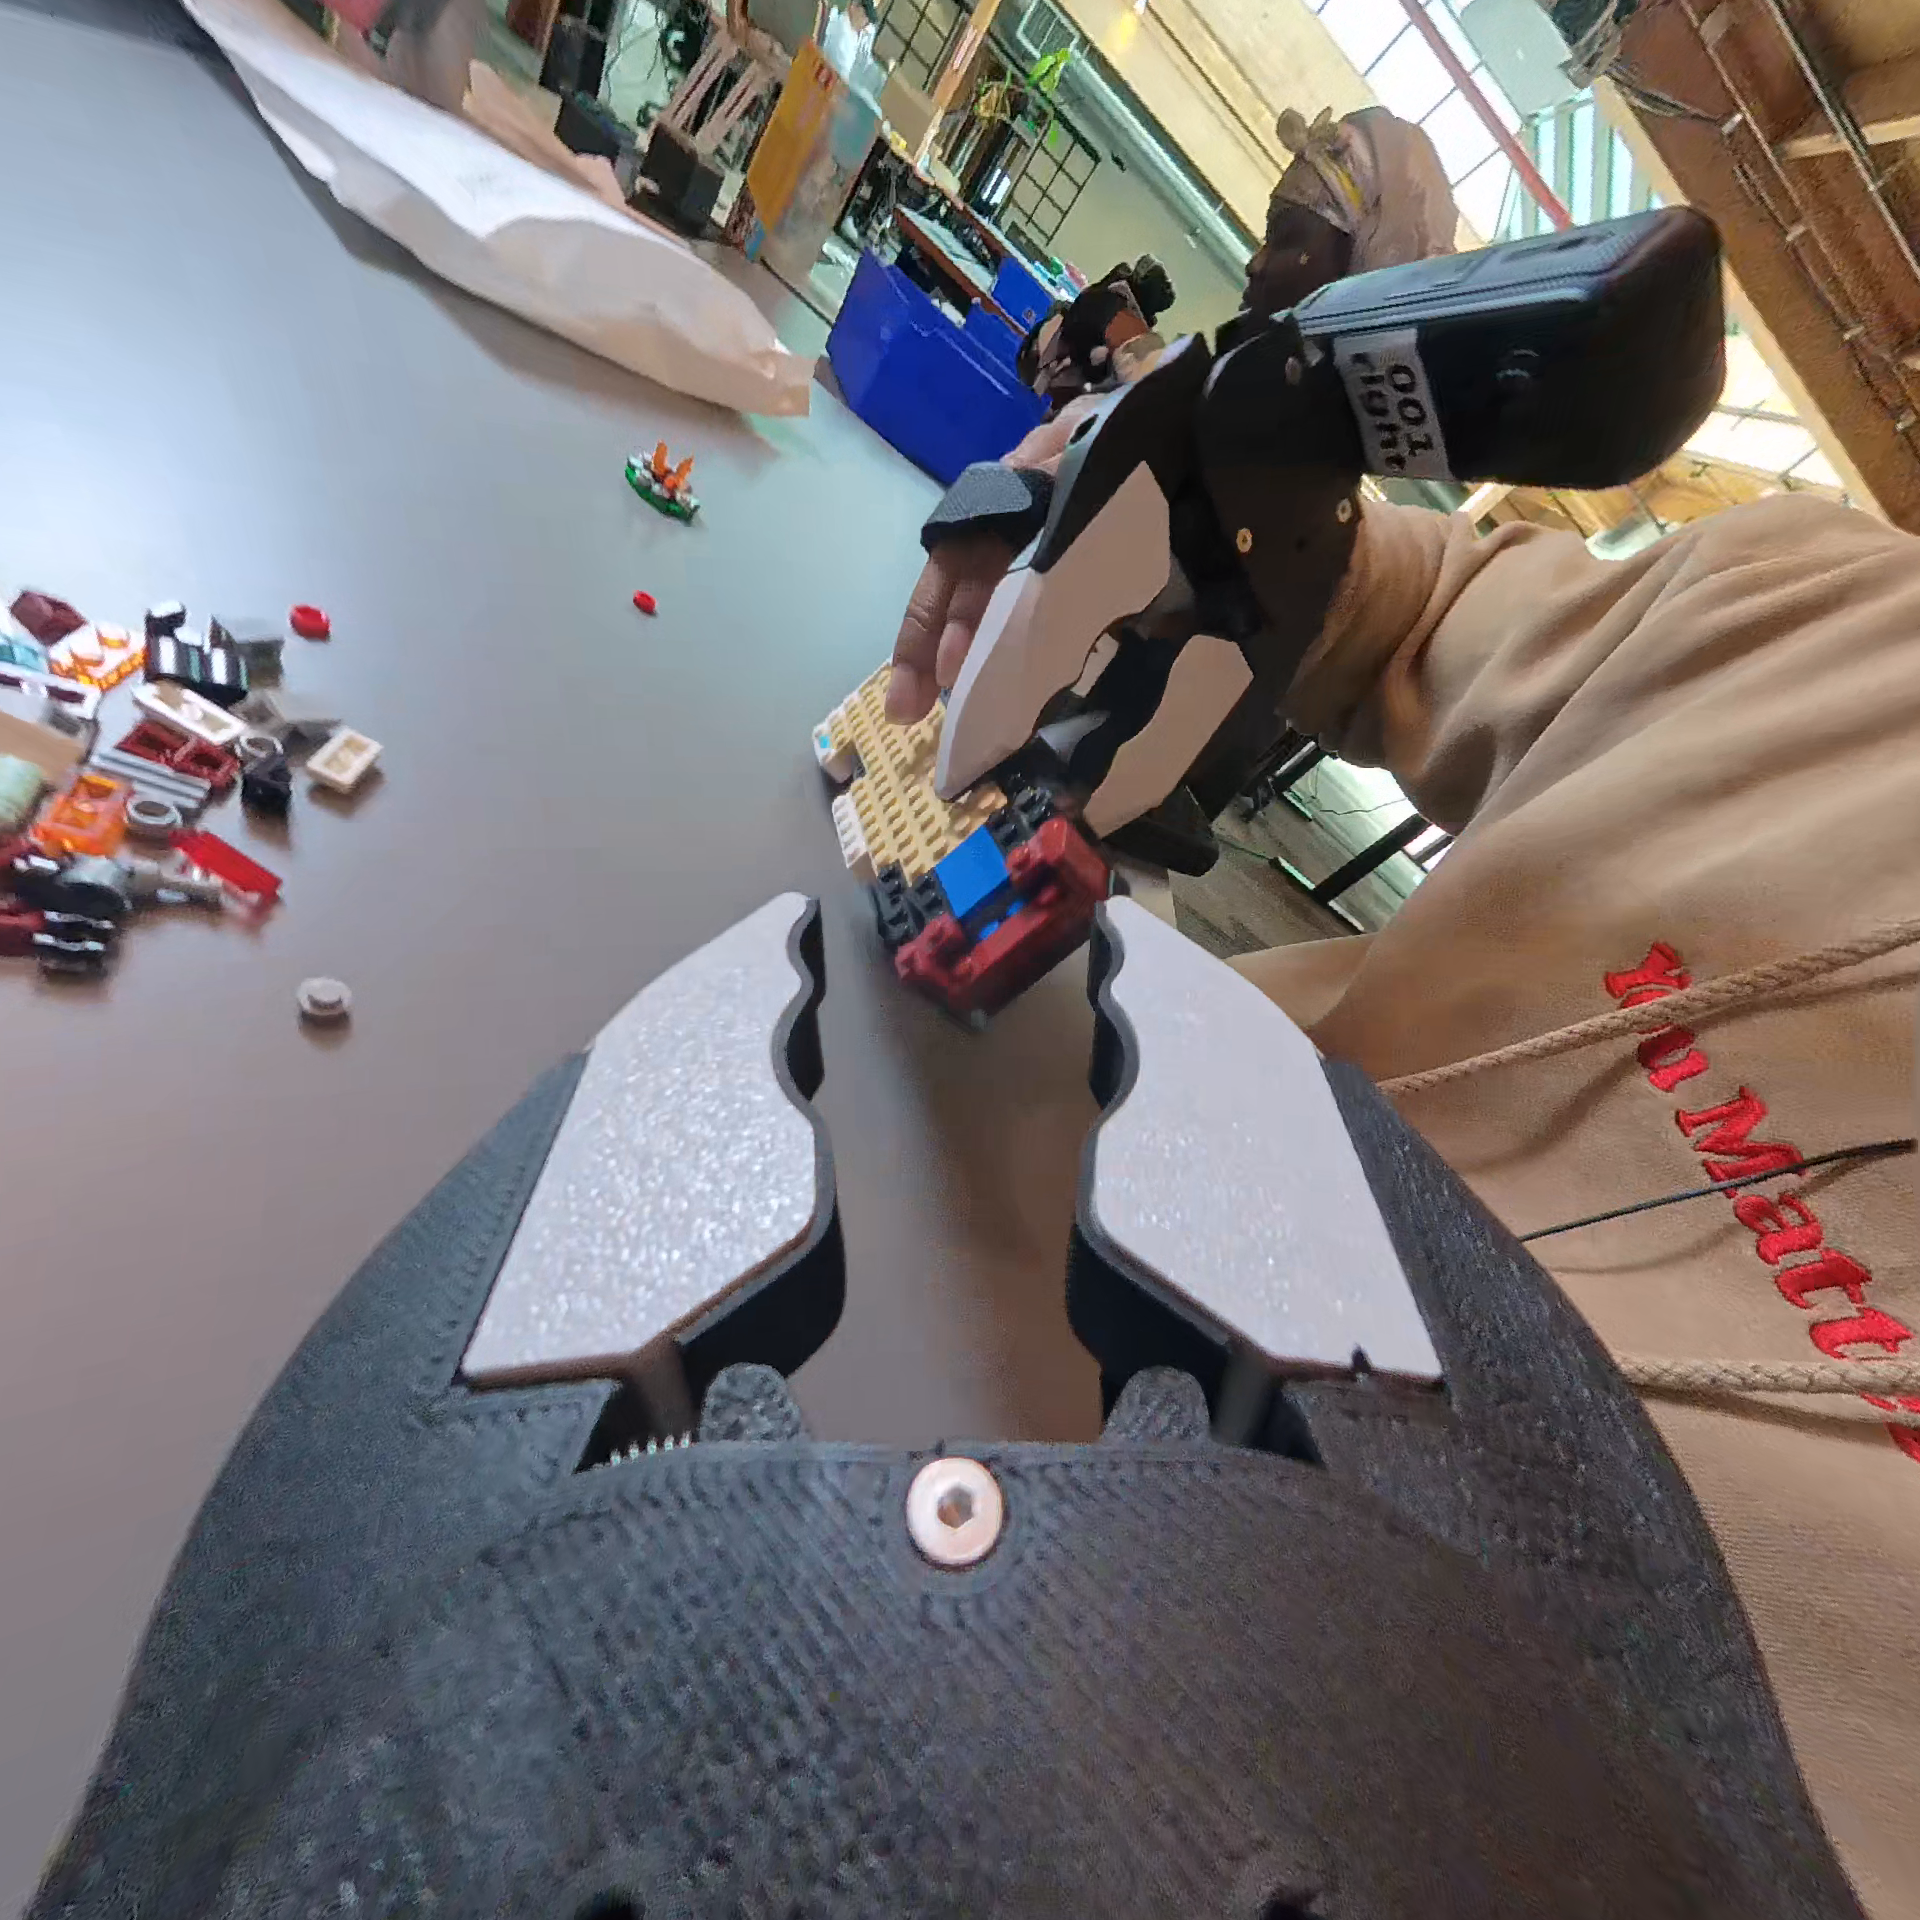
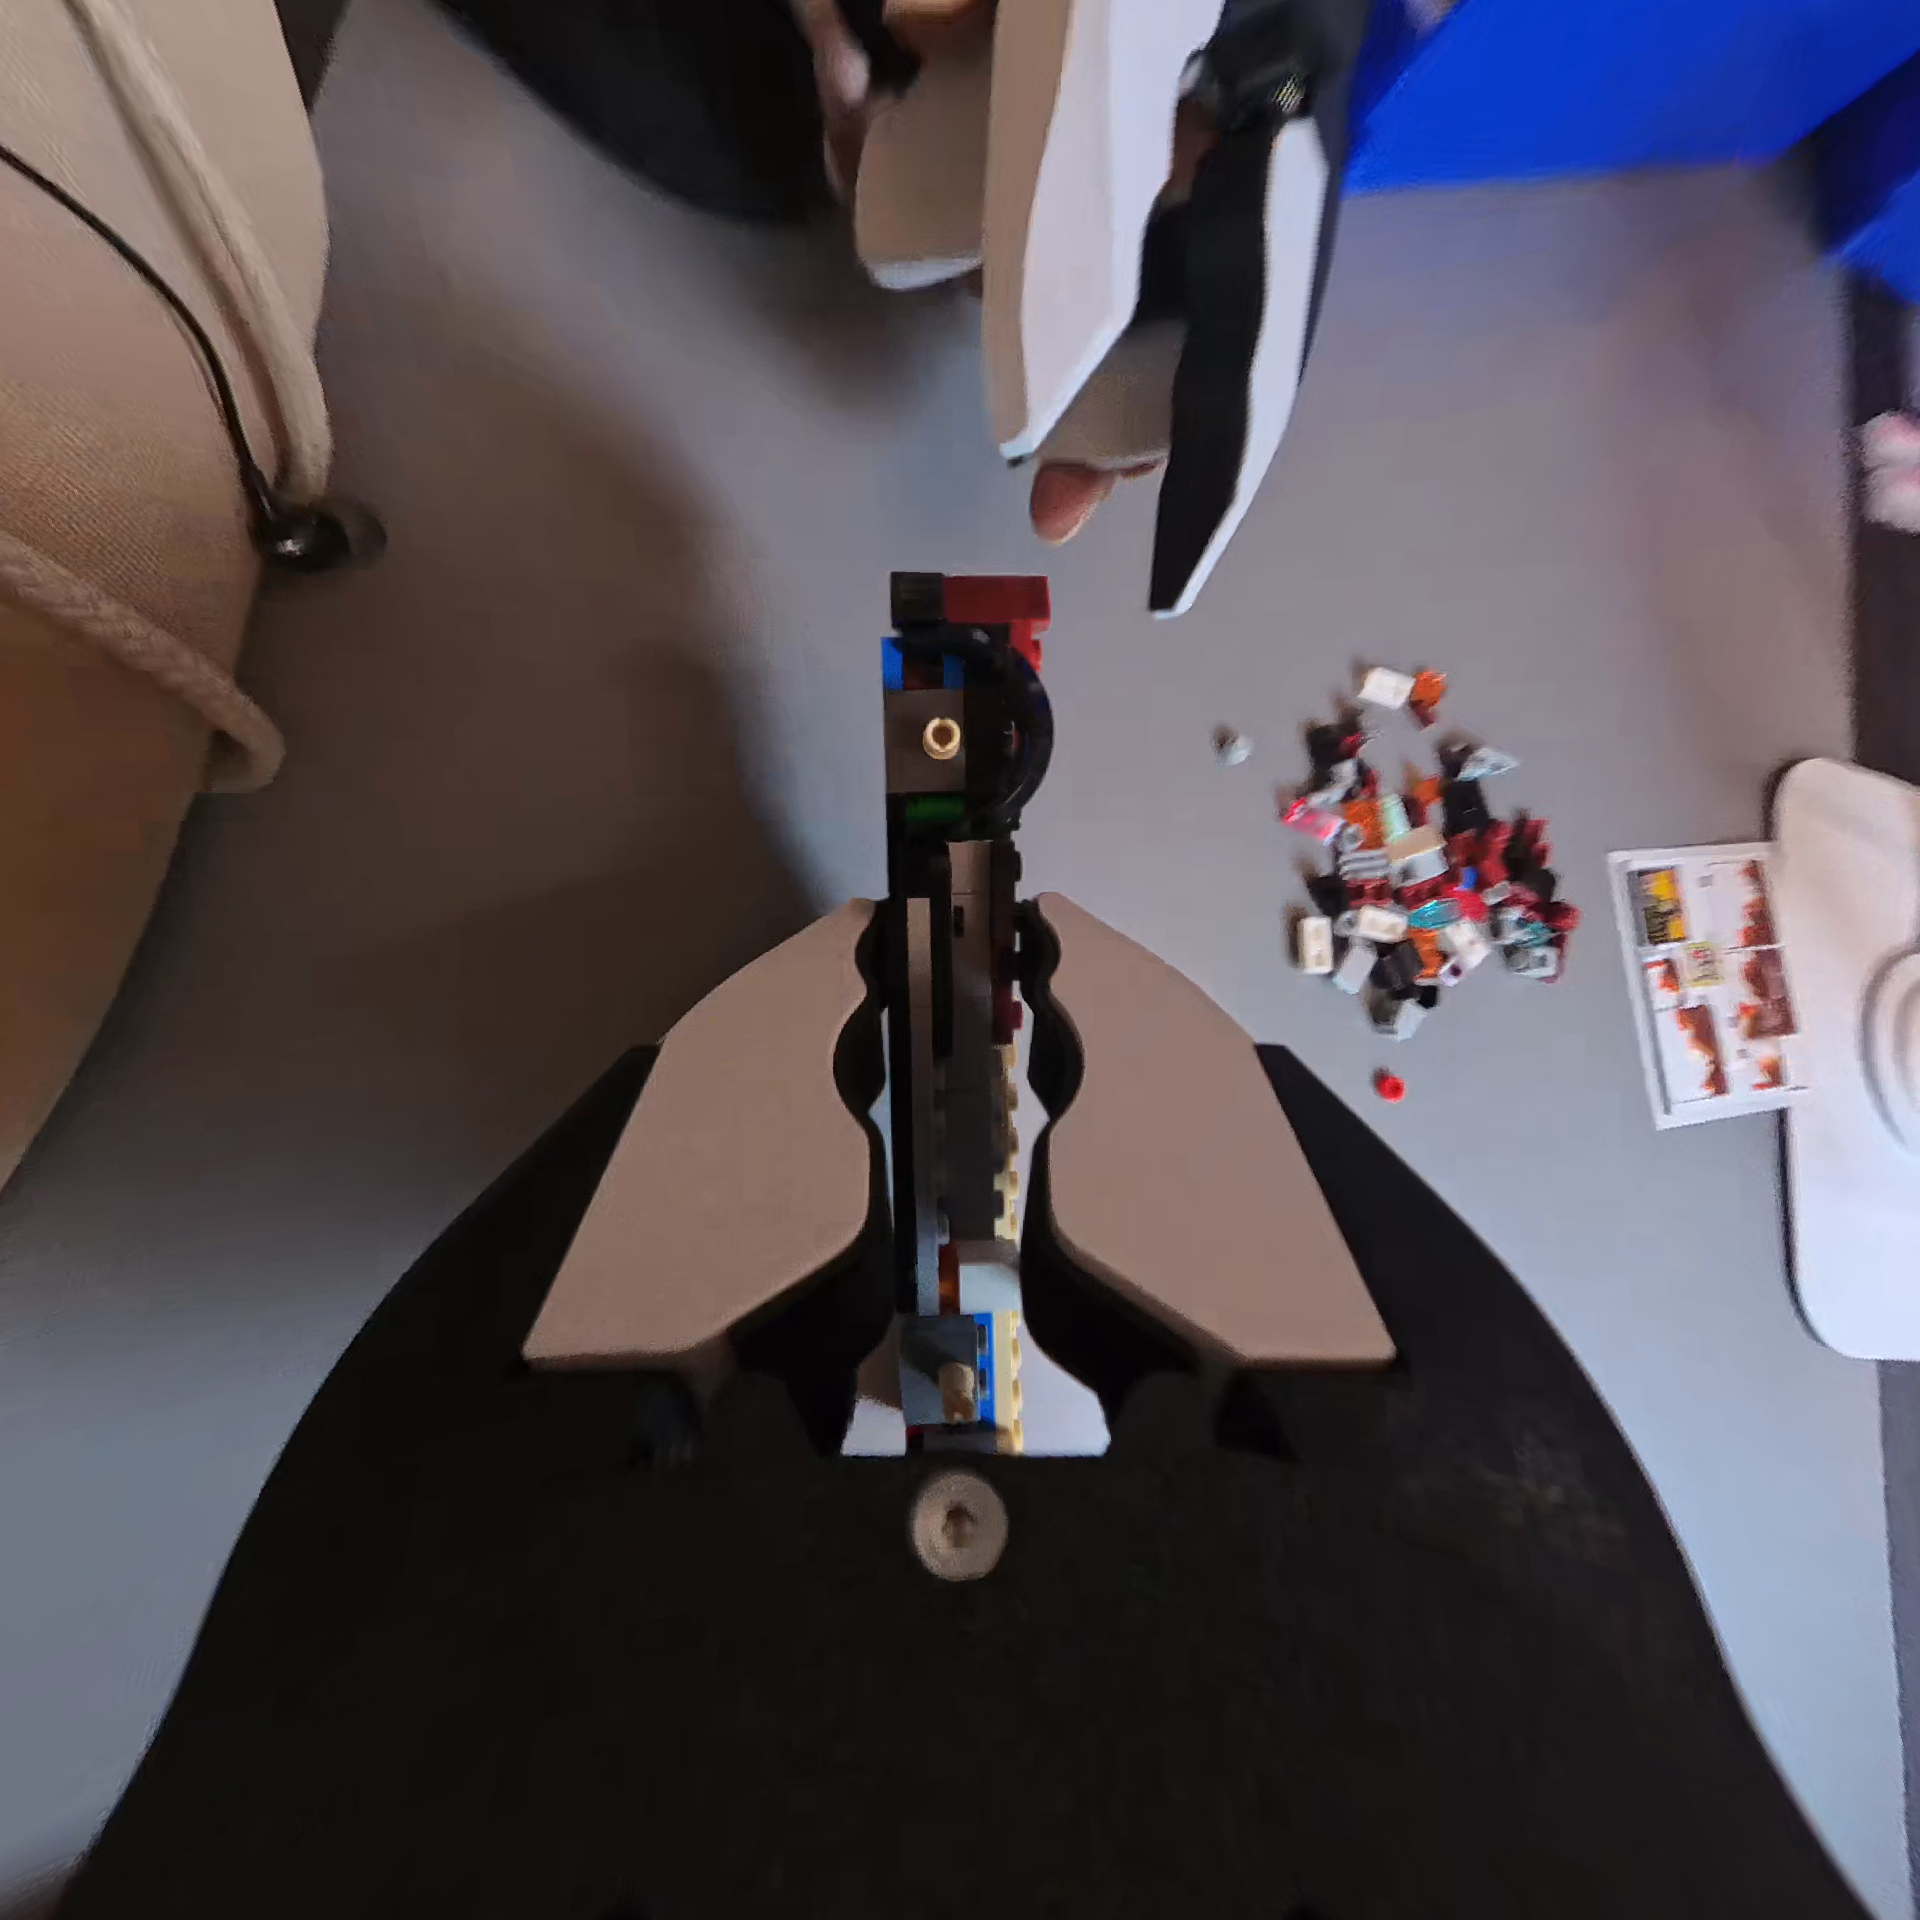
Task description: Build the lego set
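The right gripper point(image 2: 956, 914) clamped a brick model point(image 2: 961, 790) edge-on above the table point(image 2: 623, 623), near its edge. The left gripper point(image 1: 956, 935) stood wide open, empty, just short of the model's dark red end.

Daylight enters through large windows point(image 1: 1455, 62) far beyond the fingers, blown out to white glare. The tabletop point(image 1: 468, 468) carries a soft sheen ahead and left of the left fingers point(image 1: 717, 1091), which look sharp with a speckled sparkle. In the right wrist view everything is smeared by motion blur, and a broad soft shadow point(image 2: 540, 675) falls left of the fingers. Both views bend strongly at their edges, fisheye-like.
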Demonstrator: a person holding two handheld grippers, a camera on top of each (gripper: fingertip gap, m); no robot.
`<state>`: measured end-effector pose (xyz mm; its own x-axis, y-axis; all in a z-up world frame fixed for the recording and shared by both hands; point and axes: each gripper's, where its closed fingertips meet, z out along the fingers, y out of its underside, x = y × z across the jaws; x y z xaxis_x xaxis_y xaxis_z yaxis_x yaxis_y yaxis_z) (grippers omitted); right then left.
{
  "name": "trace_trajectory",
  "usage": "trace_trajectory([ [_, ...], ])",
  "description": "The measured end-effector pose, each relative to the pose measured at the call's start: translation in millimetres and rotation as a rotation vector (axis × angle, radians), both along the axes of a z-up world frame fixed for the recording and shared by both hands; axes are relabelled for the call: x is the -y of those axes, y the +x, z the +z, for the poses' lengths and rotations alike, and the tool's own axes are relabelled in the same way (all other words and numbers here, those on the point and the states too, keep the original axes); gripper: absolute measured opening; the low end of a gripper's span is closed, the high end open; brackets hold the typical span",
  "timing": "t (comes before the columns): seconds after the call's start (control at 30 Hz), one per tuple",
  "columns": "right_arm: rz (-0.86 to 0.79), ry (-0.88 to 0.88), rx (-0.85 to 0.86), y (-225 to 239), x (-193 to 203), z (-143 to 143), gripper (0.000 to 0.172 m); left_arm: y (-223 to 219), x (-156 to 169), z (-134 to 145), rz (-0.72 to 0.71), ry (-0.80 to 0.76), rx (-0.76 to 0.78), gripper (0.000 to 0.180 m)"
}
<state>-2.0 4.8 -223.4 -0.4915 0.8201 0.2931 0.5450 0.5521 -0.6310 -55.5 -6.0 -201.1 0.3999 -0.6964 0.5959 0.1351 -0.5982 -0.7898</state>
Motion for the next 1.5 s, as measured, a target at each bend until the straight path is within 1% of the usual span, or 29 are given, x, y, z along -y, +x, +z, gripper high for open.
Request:
trace_trajectory([
  [0.1,0.0,-0.076,-0.195,-4,-1,23,0.023,4,3,12,0.001,0.091,0.005,0.051],
  [0.2,-0.004,-0.164,-0.313,-6,1,38,0.024,10,7,15,-0.005,0.152,-0.017,0.05],
  [0.37,-0.003,-0.235,-0.357,-10,3,42,0.023,17,9,16,0.015,0.199,-0.05,0.045],
  [0.67,0.013,-0.211,-0.346,-14,6,41,0.023,15,10,22,0.035,0.23,-0.048,0.038],
  [0.77,-0.014,-0.114,-0.316,-14,-2,37,0.023,10,5,17,0.057,0.206,-0.062,0.038],
  [0.83,-0.073,0.02,-0.257,-15,-15,29,0.023,6,1,11,0.066,0.163,-0.067,0.039],
  [0.93,-0.079,0.222,-0.226,-17,-21,19,0.023,7,-1,-1,0.06,0.056,-0.065,0.046],
  [1.03,-0.08,0.362,-0.222,-20,-18,9,0.023,11,-2,-12,0.06,0.01,-0.09,0.056],
  [1.1,-0.083,0.449,-0.216,-22,-17,1,0.024,13,-2,-18,0.064,-0.021,-0.108,0.058],
  [1.27,-0.127,0.579,-0.232,-23,-17,-10,0.024,12,-6,-31,0.088,-0.044,-0.162,0.057],
  [1.37,-0.143,0.655,-0.244,-23,-17,-15,0.024,12,-6,-36,0.087,-0.021,-0.219,0.056],
  [1.5,-0.149,0.7,-0.282,-22,-17,-17,0.024,13,-6,-39,0.085,0.003,-0.253,0.056],
])
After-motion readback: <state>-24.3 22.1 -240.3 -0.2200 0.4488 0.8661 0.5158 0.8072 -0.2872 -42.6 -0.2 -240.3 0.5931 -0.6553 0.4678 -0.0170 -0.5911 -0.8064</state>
